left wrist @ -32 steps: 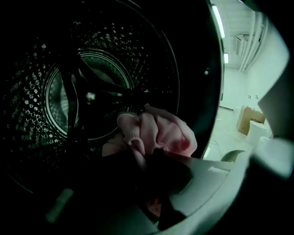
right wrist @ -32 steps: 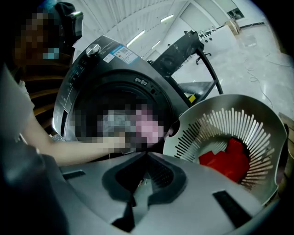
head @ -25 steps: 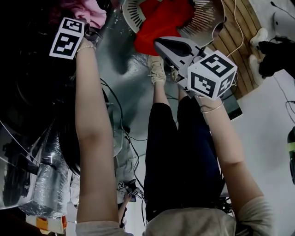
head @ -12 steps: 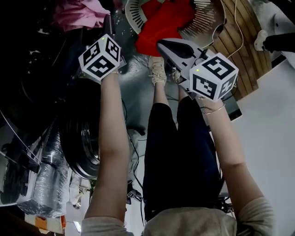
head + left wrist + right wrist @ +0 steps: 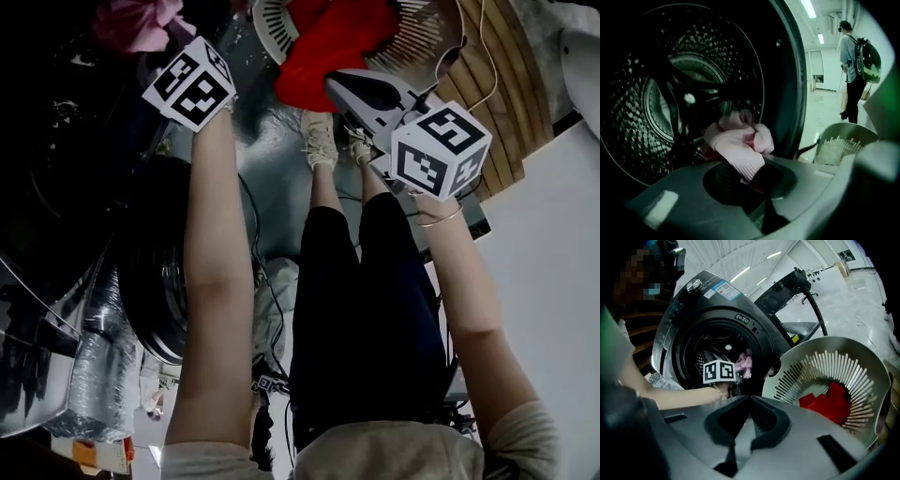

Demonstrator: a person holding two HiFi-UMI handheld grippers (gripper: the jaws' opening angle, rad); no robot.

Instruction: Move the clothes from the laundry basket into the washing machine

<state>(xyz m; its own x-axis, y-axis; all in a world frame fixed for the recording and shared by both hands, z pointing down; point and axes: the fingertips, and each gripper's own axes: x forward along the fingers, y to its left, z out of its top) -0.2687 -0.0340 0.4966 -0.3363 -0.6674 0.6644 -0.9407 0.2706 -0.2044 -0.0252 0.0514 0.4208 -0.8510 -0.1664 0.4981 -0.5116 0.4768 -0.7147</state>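
- Pinching a soft pink garment (image 5: 740,140) by its ribbed cuff in the left gripper (image 5: 752,180) jaws, just now closing on it.
- Beyond those jaws: shiny perforated drum (image 5: 651,93) behind a round dark door rim, with open room around the bunched knit.
- Pressed together and empty at the right gripper (image 5: 749,401) jaws.
- Just right of those jaws: slotted white plastic laundry basket (image 5: 820,366), rounded rim, crumpled red garment (image 5: 827,401) inside; glossy dark washing machine (image 5: 708,296) beyond, to the left.

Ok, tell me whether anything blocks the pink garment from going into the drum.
Nothing visible does. The fingers of the left gripper have just been closing on the pink garment at the open mouth of the washing machine, and the drum lies open behind it.
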